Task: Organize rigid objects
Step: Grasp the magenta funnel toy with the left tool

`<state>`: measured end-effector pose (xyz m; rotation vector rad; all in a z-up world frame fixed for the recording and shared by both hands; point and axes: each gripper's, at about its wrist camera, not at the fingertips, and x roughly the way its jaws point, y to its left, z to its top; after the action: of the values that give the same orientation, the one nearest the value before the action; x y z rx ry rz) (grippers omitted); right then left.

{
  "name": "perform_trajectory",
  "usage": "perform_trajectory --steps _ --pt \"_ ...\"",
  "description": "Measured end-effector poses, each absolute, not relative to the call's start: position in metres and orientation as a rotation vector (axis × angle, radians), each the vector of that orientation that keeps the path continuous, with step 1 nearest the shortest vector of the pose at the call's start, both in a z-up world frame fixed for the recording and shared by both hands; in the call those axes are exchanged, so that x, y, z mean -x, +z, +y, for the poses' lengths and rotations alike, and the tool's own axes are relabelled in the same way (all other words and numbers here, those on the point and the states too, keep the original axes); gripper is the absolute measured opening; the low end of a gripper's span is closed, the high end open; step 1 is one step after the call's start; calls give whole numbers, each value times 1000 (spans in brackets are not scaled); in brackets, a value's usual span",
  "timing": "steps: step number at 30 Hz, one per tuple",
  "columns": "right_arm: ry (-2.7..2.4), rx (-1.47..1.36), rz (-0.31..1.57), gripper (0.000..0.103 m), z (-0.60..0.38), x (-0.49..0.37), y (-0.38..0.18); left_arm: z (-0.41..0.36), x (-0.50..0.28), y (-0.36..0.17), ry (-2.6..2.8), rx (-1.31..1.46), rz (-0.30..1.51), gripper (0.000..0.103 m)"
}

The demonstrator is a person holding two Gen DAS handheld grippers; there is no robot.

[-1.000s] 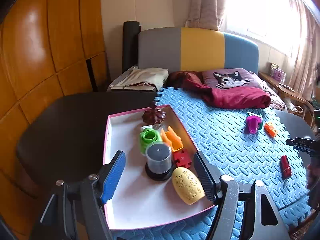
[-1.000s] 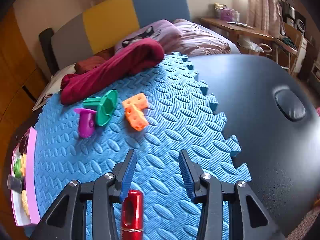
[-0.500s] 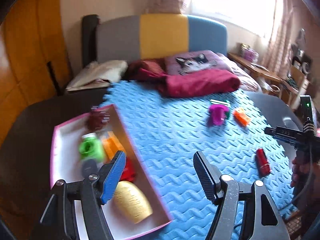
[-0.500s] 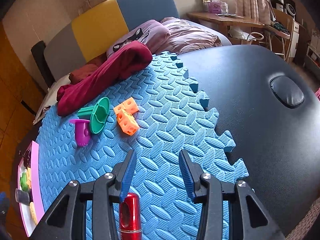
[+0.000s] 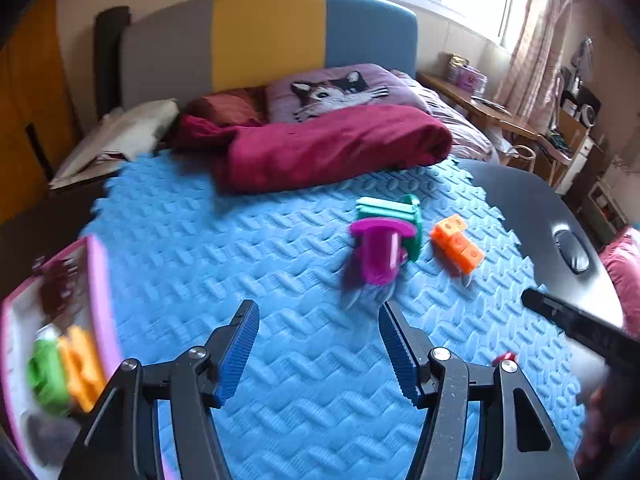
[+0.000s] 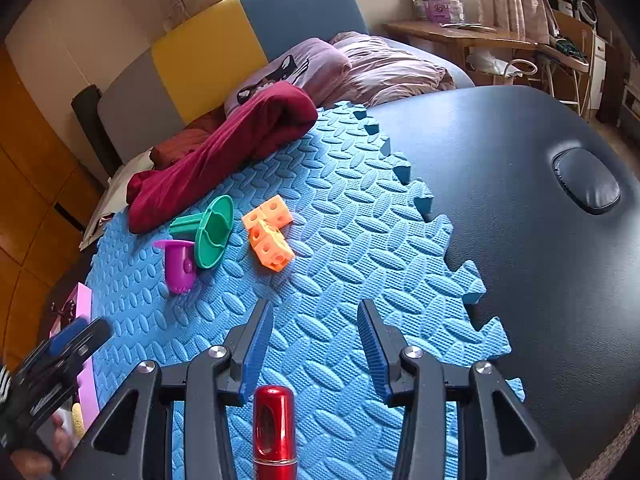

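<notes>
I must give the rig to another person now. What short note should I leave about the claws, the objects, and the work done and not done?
Left claw: open and empty over the blue mat; its jaws have just been closing a little.
Right claw: open, with the red tube lying between its fingers, not gripped.
Done: several toys already lie in the pink tray at the mat's left edge.
Left: the purple cup, the green funnel piece, the orange blocks and the red tube are still on the mat.
</notes>
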<state>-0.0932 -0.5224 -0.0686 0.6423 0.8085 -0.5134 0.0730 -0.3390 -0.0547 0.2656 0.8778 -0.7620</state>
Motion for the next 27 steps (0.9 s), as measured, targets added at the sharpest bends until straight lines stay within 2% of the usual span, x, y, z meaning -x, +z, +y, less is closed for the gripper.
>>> perform_trajectory --steps 14,15,16,17,27 --pt "-469 -678 826 44 -522 90 -73 -411 -103 -82 -865 -338 860 62" --pt "-468 -676 825 44 -522 90 -73 -414 -106 -85 -877 -327 867 56" --pt "-470 -672 826 44 -522 89 -73 -416 -110 -88 -884 -323 883 39" --pt "-470 -669 828 44 -521 89 -73 -419 -111 -90 -882 -328 894 33" --pt "-491 -675 833 44 -525 90 -75 -372 -86 -92 -782 -307 897 32"
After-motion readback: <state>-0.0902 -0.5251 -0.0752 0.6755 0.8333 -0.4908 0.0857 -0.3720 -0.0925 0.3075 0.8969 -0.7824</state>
